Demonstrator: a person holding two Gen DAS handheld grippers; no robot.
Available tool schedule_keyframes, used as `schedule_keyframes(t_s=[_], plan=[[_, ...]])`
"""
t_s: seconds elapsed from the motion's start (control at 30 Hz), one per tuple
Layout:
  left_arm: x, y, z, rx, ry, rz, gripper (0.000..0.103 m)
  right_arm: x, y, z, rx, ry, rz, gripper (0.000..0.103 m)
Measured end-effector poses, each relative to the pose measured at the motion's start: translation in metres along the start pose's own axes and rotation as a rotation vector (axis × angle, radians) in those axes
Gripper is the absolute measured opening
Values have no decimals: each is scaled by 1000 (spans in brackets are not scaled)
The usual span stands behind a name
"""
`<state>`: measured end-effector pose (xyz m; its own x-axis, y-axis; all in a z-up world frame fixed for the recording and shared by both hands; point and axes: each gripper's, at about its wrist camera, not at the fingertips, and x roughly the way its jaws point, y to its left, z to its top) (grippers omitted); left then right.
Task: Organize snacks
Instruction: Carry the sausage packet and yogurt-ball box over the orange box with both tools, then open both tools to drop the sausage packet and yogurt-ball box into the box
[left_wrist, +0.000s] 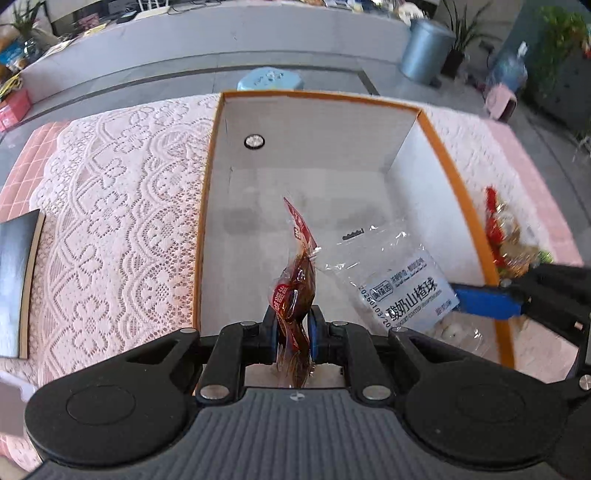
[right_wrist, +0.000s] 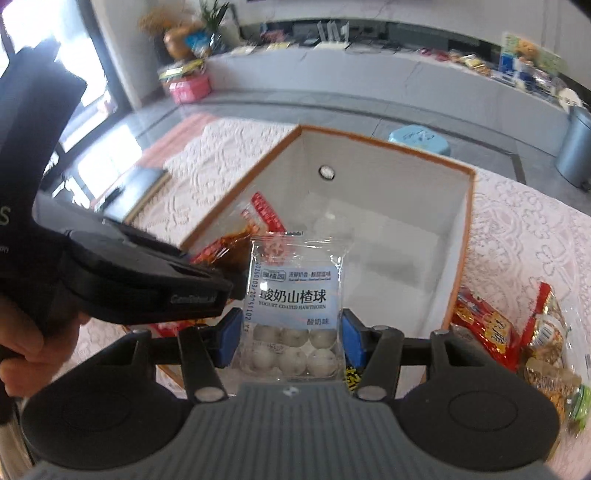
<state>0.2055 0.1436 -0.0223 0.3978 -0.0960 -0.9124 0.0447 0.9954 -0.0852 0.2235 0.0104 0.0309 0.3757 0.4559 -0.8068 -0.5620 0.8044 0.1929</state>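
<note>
An open white box with an orange rim (left_wrist: 467, 218) (right_wrist: 466, 236) stands on the lace tablecloth, and its floor looks bare. My left gripper (left_wrist: 292, 328) is shut on a red and brown snack packet (left_wrist: 293, 284) and holds it over the box's near end. My right gripper (right_wrist: 290, 341) is shut on a clear bag of yogurt-coated hawthorn balls (right_wrist: 293, 314), also above the box. In the left wrist view that bag (left_wrist: 402, 284) hangs at the right with a blue fingertip (left_wrist: 487, 301) on it. The red packet (right_wrist: 240, 240) shows left of the bag in the right wrist view.
Several loose snack packets (right_wrist: 517, 339) (left_wrist: 506, 240) lie on the cloth to the right of the box. A dark flat board (left_wrist: 16, 288) lies at the table's left edge. A hand (right_wrist: 22, 354) holds the left gripper's body (right_wrist: 122, 273). A blue stool (left_wrist: 269, 79) stands beyond the table.
</note>
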Motion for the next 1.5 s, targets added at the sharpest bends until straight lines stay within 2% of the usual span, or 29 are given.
schedule_keyframes(t_s=[0.13,0.33,0.57,0.63,0.77,0.93,1.23,1.4,1.5], plan=[[15,3,6,44,24,5,17,13,-3,3,-77,30,-34,55],[24,1,11,126,33,50,17,28,1,5,-183,74,-57,56],[30,-11,10,224,44,110,17,42,1,2,-222,124,-64,56],[30,-13,9,240,47,115,20,45,1,0,-225,135,-71,57],[28,-10,10,219,48,108,26,48,1,-1,-224,148,-84,58],[19,-6,10,180,25,89,47,49,-2,-2,-219,161,-96,58],[5,-9,4,169,1,93,54,45,-6,-8,-193,169,-141,60],[-1,-9,1,147,-5,94,54,31,-7,-8,-172,135,-135,71],[-7,-8,-2,133,-17,92,54,22,-6,-8,-168,116,-143,71]])
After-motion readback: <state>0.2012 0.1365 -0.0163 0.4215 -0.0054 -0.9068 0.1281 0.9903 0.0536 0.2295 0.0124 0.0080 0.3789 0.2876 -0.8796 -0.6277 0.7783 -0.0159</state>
